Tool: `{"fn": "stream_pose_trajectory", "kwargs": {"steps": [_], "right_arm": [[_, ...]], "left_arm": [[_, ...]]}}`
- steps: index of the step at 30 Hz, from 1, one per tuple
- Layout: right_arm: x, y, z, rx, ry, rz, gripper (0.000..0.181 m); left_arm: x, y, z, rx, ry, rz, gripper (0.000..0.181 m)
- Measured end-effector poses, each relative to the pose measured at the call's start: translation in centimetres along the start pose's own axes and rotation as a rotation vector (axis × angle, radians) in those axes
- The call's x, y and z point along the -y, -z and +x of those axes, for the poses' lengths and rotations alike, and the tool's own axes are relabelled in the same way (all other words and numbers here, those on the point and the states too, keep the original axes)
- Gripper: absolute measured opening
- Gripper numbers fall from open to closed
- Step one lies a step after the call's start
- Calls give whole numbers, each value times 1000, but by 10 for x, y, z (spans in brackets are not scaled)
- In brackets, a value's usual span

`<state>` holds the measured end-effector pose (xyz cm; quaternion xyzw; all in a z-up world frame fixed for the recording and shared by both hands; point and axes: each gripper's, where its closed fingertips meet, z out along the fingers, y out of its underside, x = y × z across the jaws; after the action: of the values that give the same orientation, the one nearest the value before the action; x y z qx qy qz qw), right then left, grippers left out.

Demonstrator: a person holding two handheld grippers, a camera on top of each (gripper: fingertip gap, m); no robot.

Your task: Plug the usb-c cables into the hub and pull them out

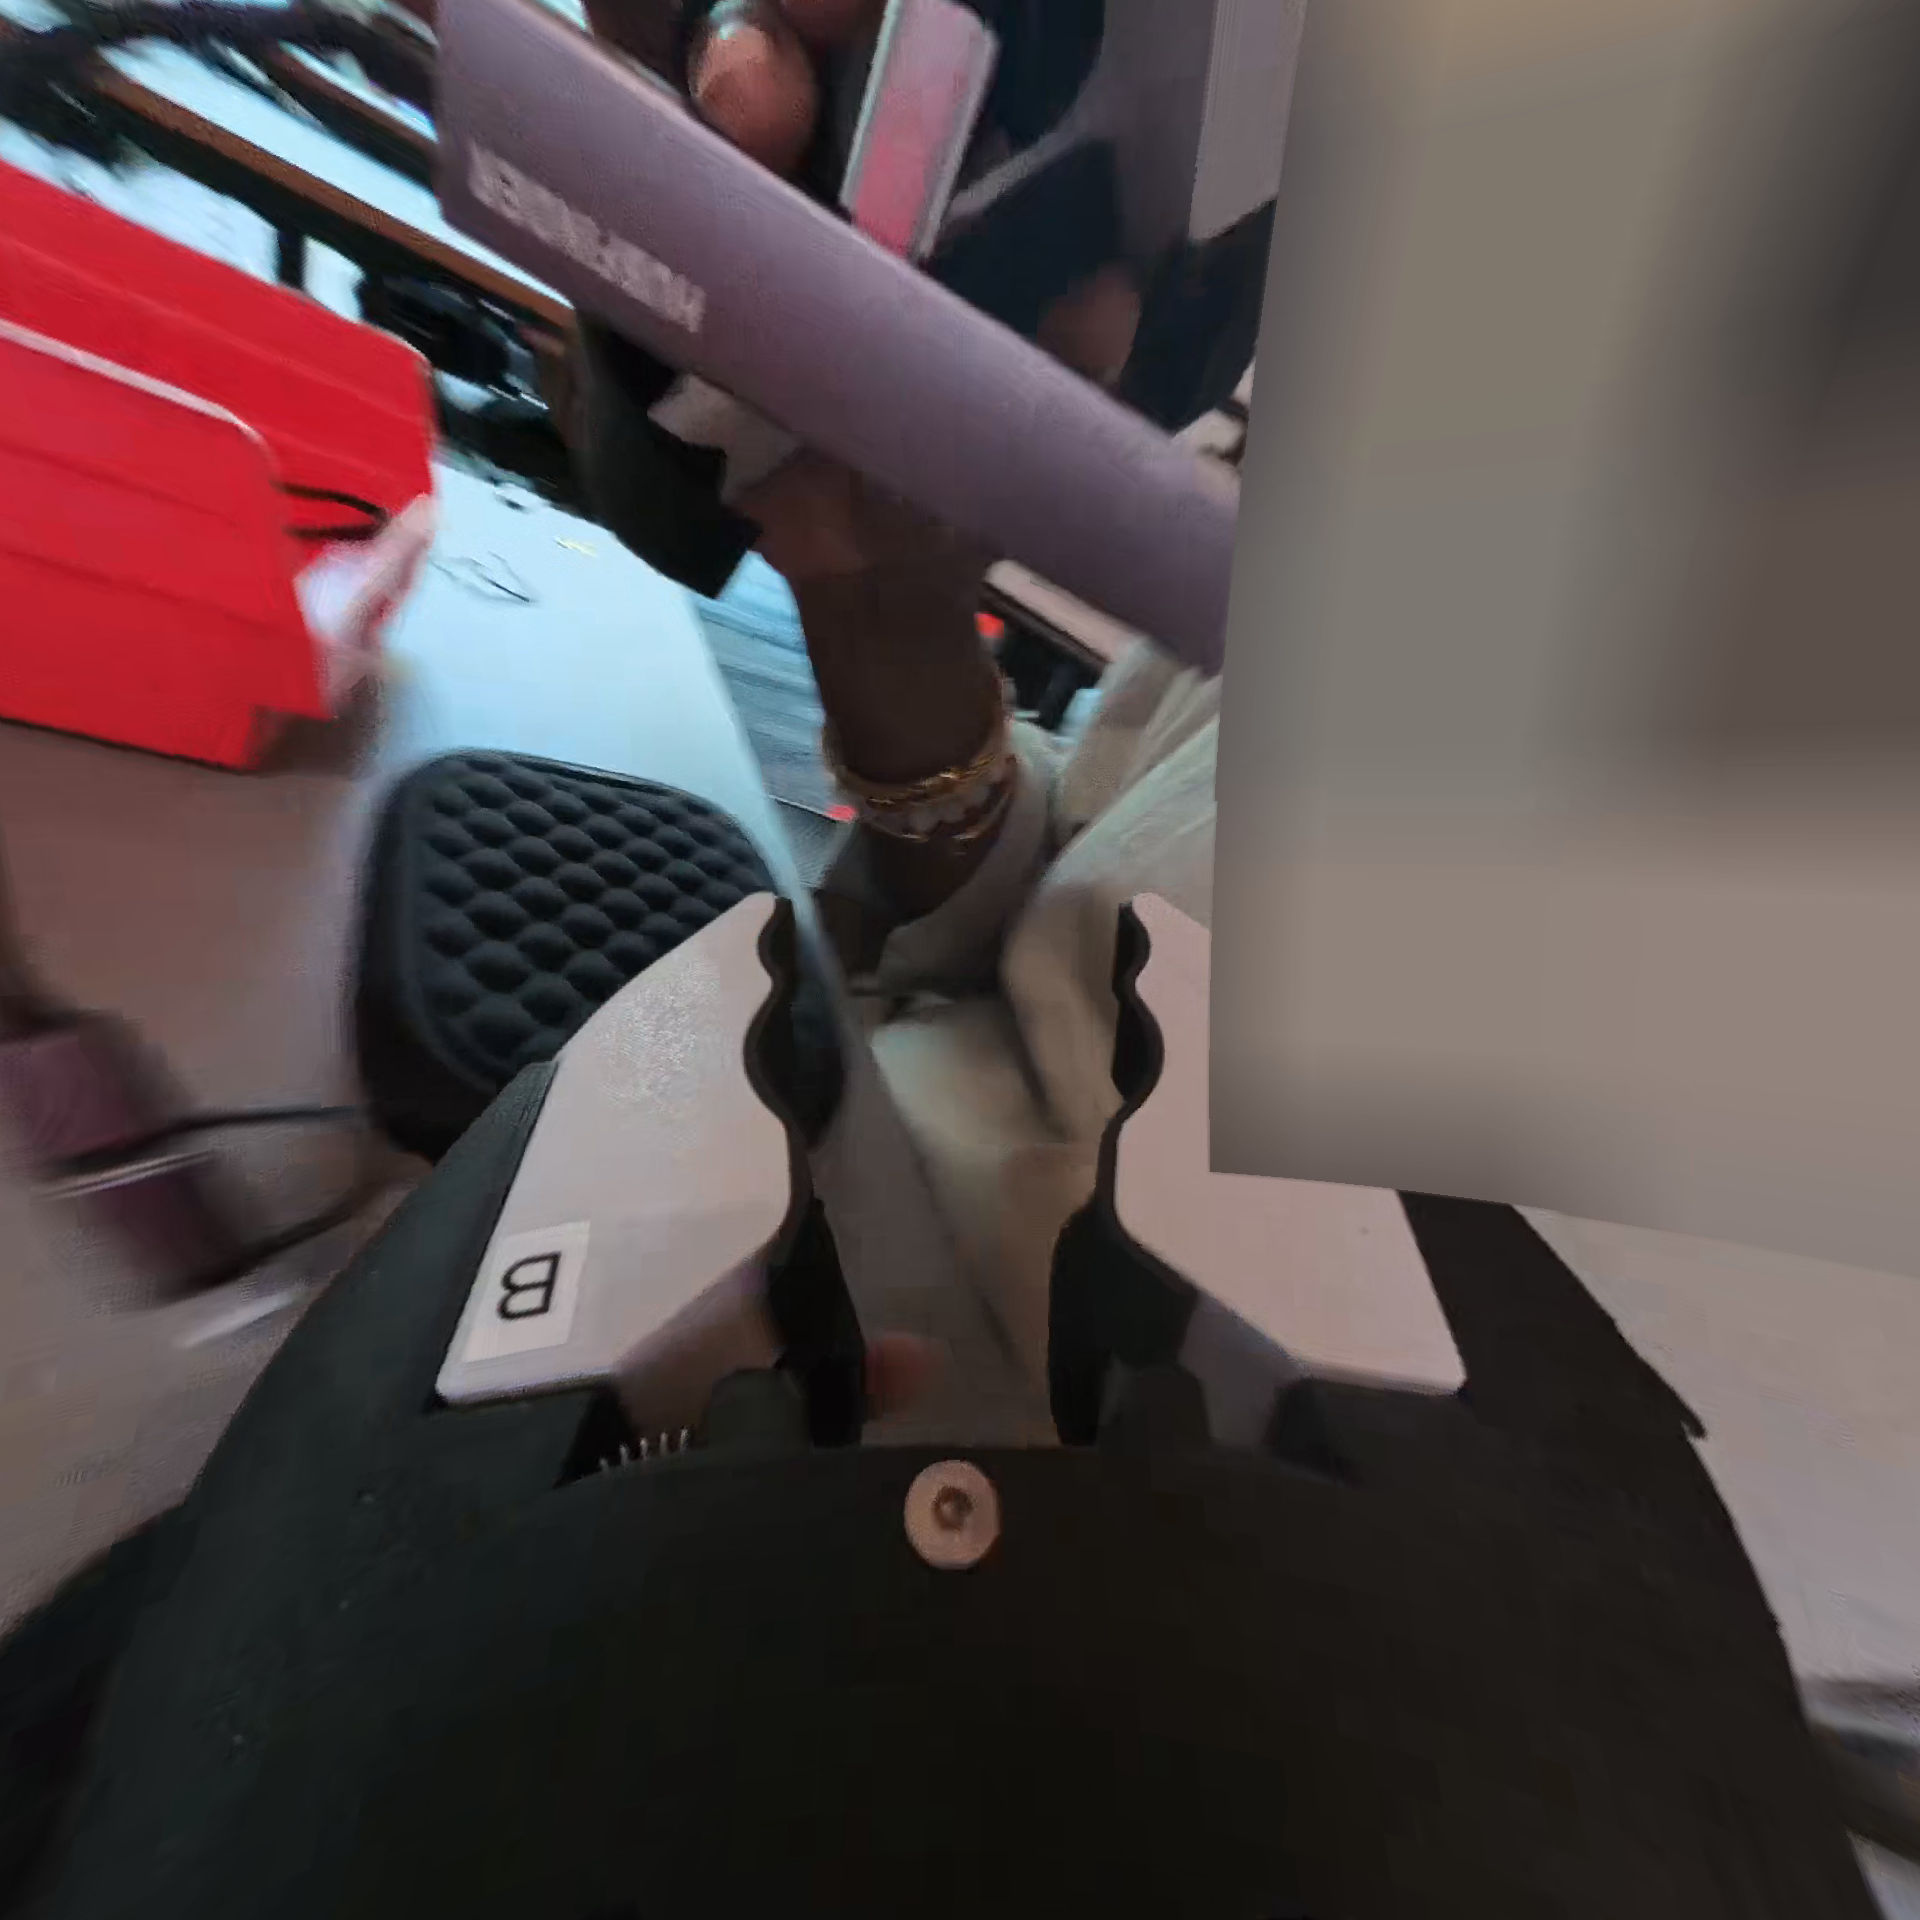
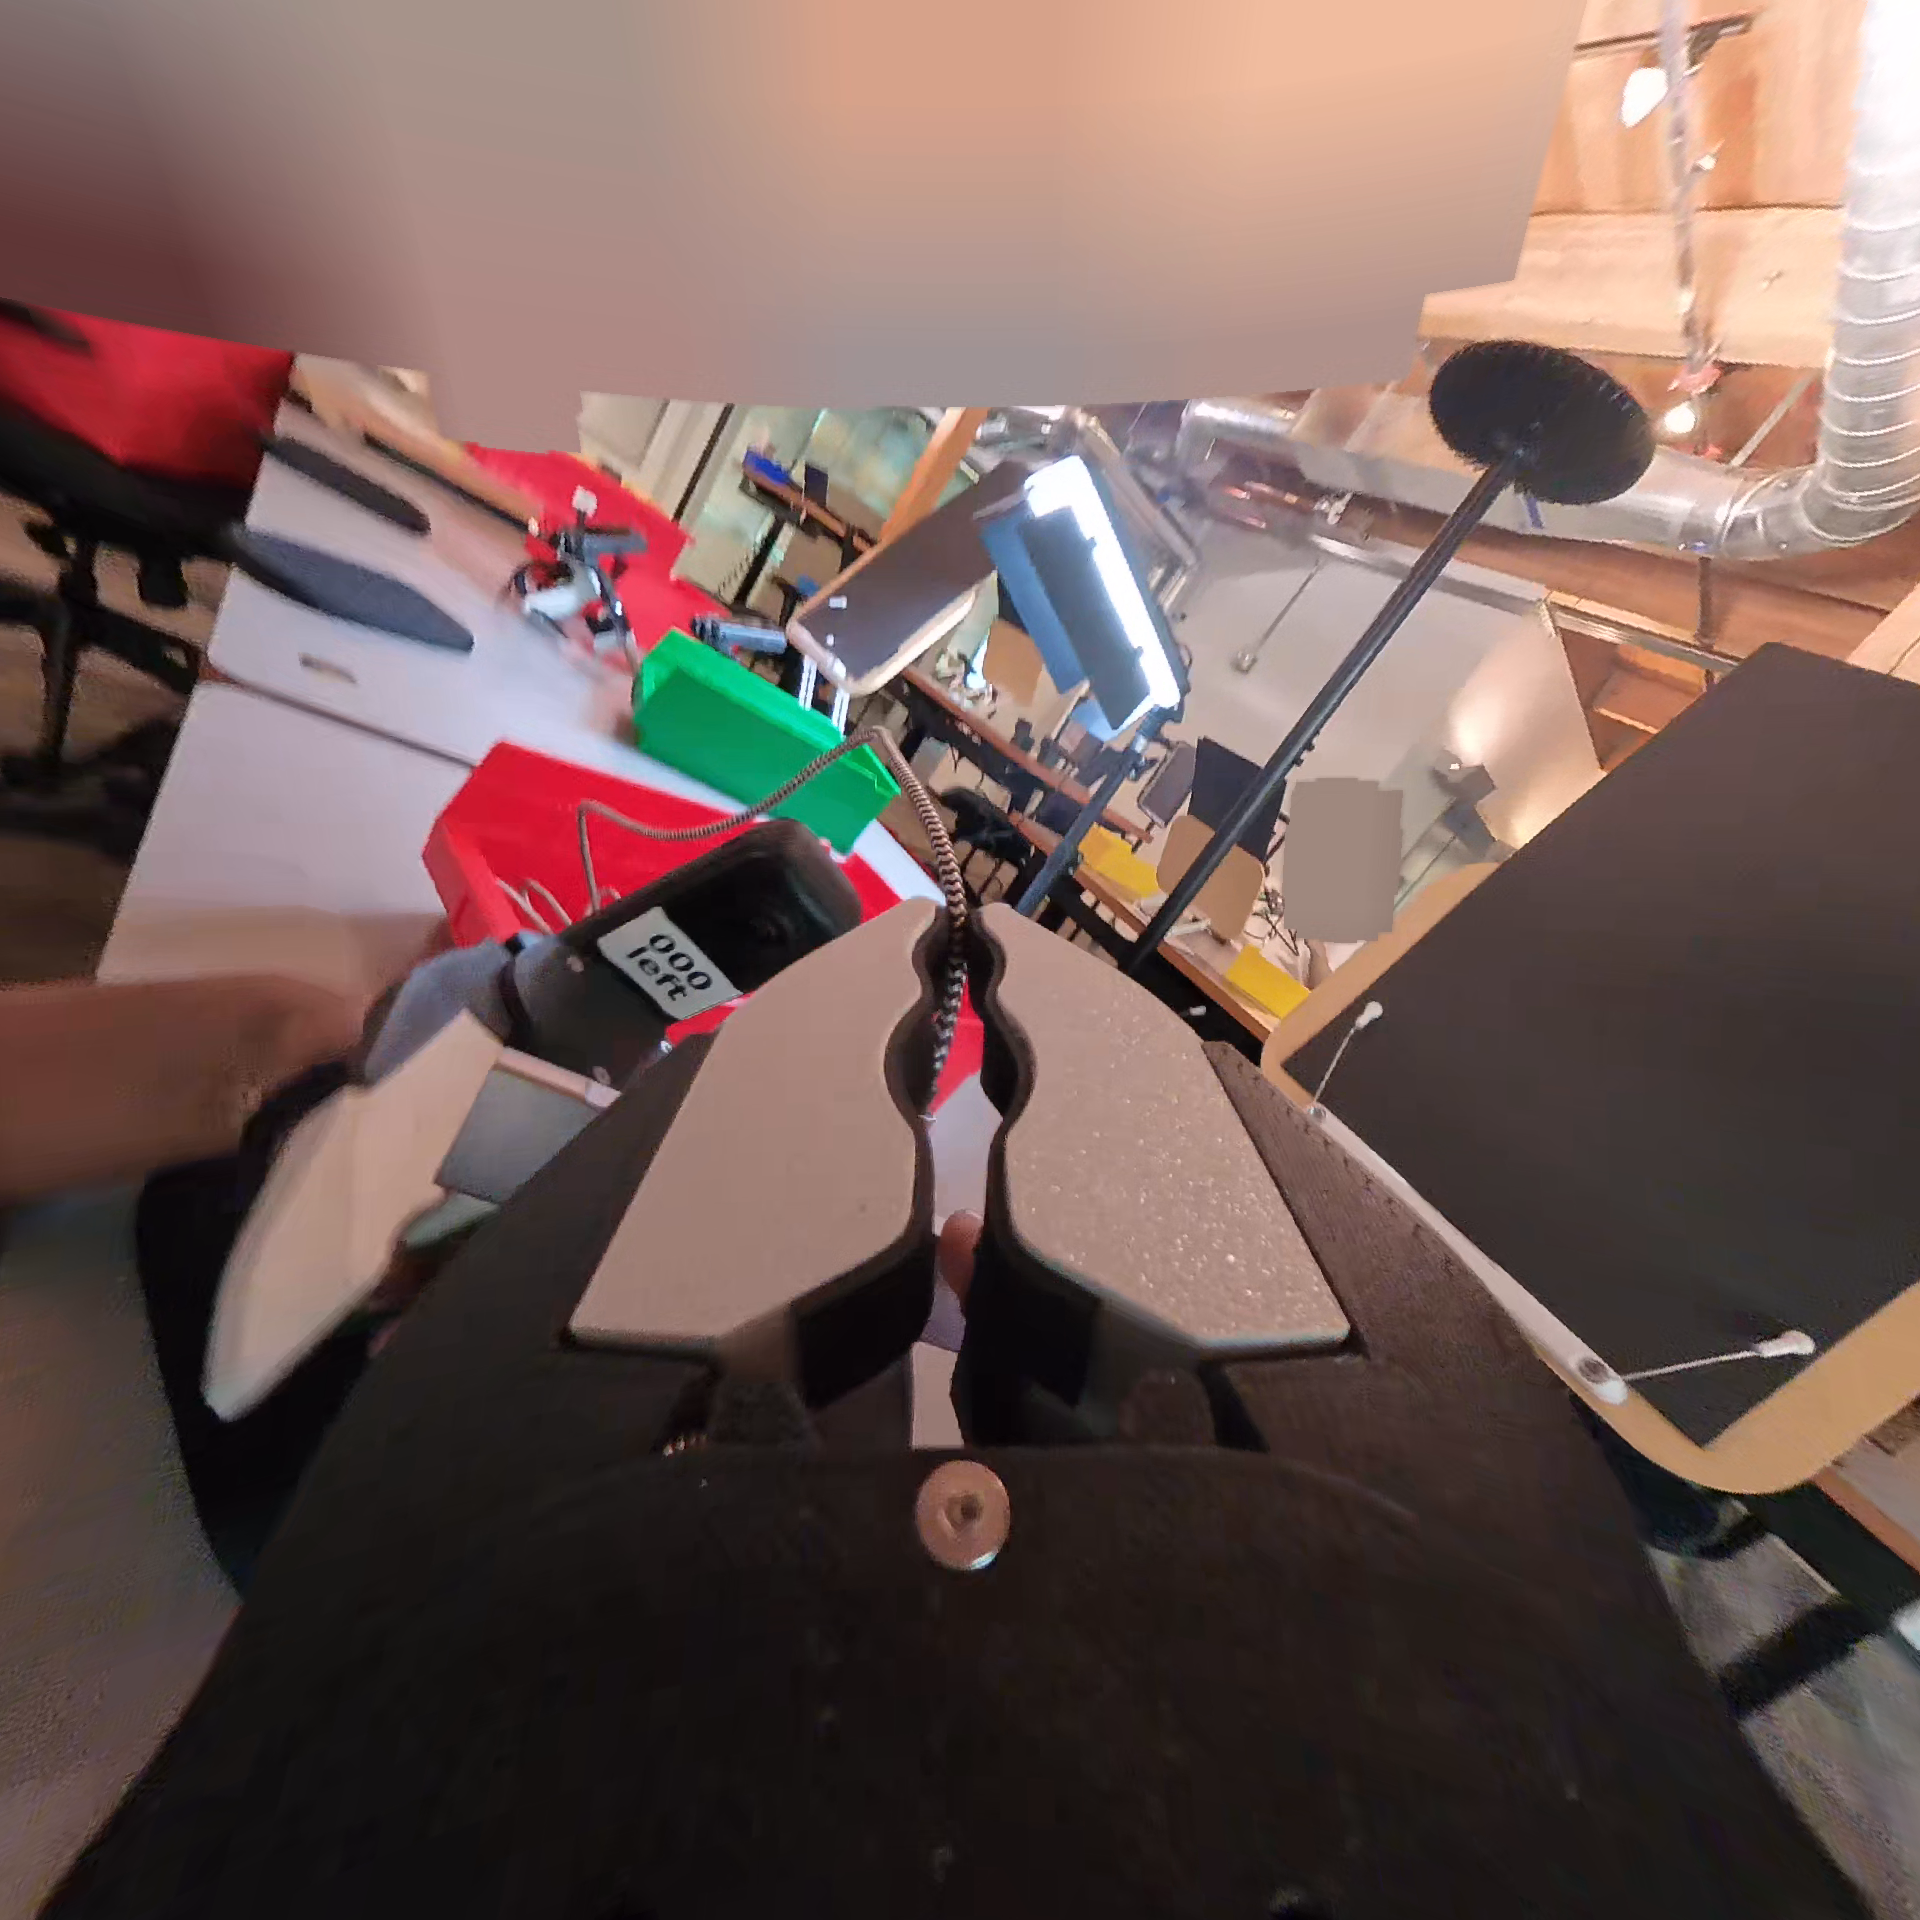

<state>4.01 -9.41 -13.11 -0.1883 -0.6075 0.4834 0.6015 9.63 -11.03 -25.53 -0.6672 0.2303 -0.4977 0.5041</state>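
The right gripper (image 2: 961, 920) is being tilted upward, pinching a braided cable (image 2: 940, 831) trailing ahead-left toward a red bin (image 2: 499, 831). The left gripper (image 1: 956, 914), spread and empty, is being angled past the table edge (image 1: 769, 790); the hub cannot be seen.

A lit panel lamp (image 2: 1101, 592) stands on a stand beyond the white table (image 2: 312, 769). Above the lamp, silver ducting (image 2: 1870, 343) runs beneath a wooden ceiling (image 2: 1745, 135). Wooden benches (image 2: 1174, 935) stand below the lamp.
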Motion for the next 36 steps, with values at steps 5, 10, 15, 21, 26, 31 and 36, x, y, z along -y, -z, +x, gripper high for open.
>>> {"fn": "stream_pose_trajectory", "kwargs": {"steps": [5,10,15,21,26,31,36], "right_arm": [[12,-1,19,-69,-150,61,2],[-2,-5,37,-215,-273,13,1],[-21,-15,32,-345,-322,-77,1],[-9,-22,14,-313,-521,96,2],[-14,-20,11,-170,-827,219,2],[-20,-10,6,-98,-878,290,19],[-32,-11,-16,-51,-909,233,28]], "left_arm": [[23,15,-21,373,-508,40,56],[75,44,2,763,-1034,333,57],[93,42,7,1031,-1159,417,59],[92,52,-8,1066,-977,567,31],[90,59,0,1016,-1023,525,8],[92,61,7,1111,-1147,489,8],[89,61,7,1083,-1163,470,8]]}}
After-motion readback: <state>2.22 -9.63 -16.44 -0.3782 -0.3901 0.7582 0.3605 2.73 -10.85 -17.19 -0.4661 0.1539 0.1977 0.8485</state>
